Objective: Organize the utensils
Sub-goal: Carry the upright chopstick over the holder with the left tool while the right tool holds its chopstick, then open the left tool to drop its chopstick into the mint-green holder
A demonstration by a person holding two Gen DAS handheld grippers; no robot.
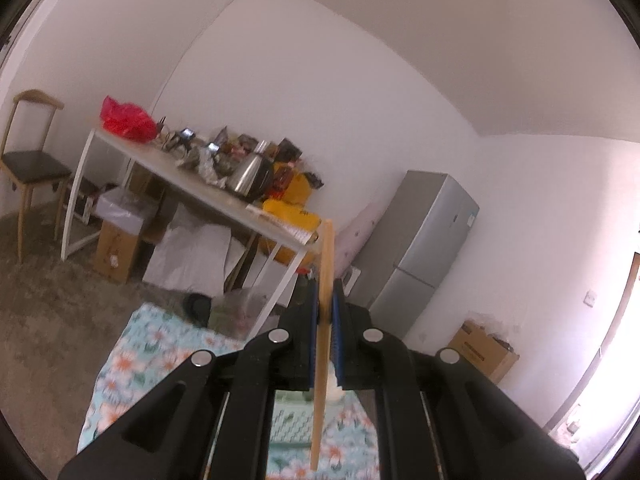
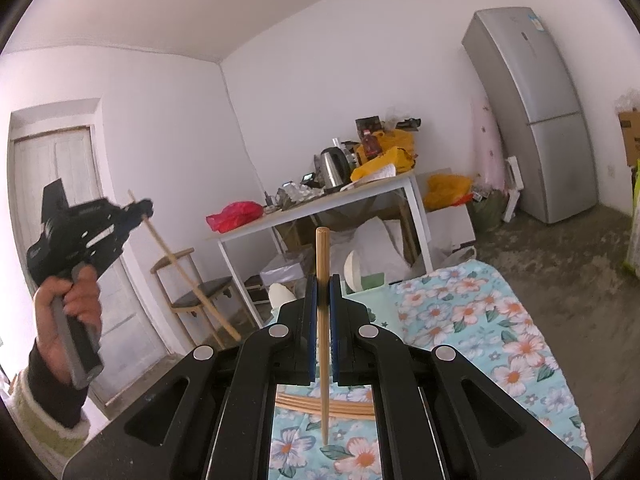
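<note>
Two chopsticks up | left hand-held gripper [image 1: 325,300] clamps chopstick [image 1: 323,320] | right hand-held gripper [image 2: 323,292] clamps second chopstick [image 2: 322,320]

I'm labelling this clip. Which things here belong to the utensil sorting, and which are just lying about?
Part of the job:
- chopstick in left gripper
- chopstick in right gripper
- spare chopsticks on the flowered cloth

Lying about:
- kettle
- fridge
- red bag
- chair

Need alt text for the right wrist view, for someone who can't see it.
The right gripper is shut on an upright wooden chopstick above a floral tablecloth. At left, a hand holds the left gripper, shut on a second chopstick. Behind stand a cluttered white table, a chair and a grey fridge.
</note>
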